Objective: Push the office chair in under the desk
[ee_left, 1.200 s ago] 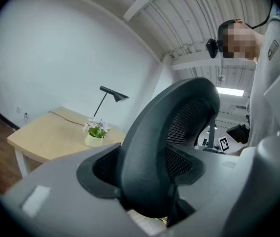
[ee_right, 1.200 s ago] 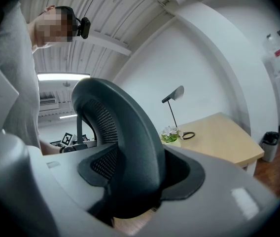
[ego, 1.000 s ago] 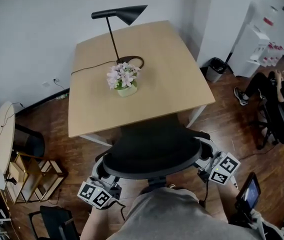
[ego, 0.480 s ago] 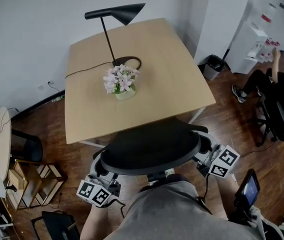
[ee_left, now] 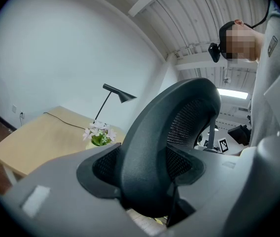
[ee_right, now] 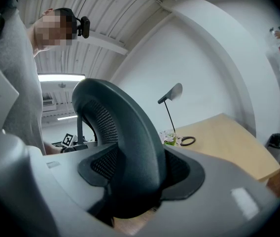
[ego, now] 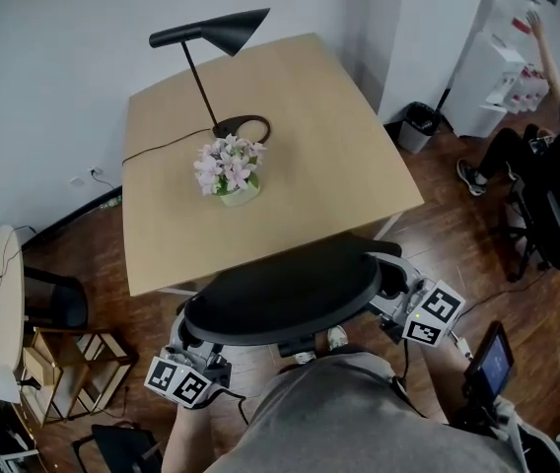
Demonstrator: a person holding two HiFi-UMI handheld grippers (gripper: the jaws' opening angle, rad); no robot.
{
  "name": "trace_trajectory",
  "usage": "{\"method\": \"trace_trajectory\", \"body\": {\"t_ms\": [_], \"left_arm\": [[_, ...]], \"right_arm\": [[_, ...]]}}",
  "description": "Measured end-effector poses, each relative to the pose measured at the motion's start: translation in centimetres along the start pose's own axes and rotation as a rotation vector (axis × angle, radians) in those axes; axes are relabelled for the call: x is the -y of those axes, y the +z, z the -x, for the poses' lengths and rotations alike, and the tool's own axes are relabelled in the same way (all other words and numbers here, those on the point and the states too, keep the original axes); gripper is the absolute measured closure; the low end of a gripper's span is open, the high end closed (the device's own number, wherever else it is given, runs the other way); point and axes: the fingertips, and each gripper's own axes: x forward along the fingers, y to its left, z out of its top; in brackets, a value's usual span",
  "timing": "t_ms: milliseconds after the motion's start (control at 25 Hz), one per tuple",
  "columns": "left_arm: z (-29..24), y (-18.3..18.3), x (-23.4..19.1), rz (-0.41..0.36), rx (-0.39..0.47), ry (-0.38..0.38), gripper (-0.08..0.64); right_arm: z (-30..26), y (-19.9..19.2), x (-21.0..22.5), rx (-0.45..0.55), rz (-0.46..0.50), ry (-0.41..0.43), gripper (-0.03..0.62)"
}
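A: Where's the chair (ego: 280,294)?
B: Its back is right up at the near edge of the desk (ego: 310,146). The seat is hidden beneath the back, so I can't tell how far under it goes.
A: And the grippers?
B: The left gripper (ego: 193,341) is on the back's left rim and the right gripper (ego: 396,299) is on its right rim. In each gripper's own view the dark rim fills the gap between the jaws, which press on it from either side — both clamped, pointing roughly level toward the desk.
A: Anything on the desk?
B: A black lamp (ego: 223,28) at the far side — and a pot of pink flowers (ego: 223,170) just beside its base.
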Motion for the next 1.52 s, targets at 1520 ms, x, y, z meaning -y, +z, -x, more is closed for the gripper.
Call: {"method": "trace_trajectory", "body": {"t_ms": [1520], "left_arm": [[1.9,-0.7,-0.8,-0.006,0.051,0.122,0.273]], "right_arm": [[3.9,0.6,3.1,0.059,0.017,-0.191,0.311]]}}
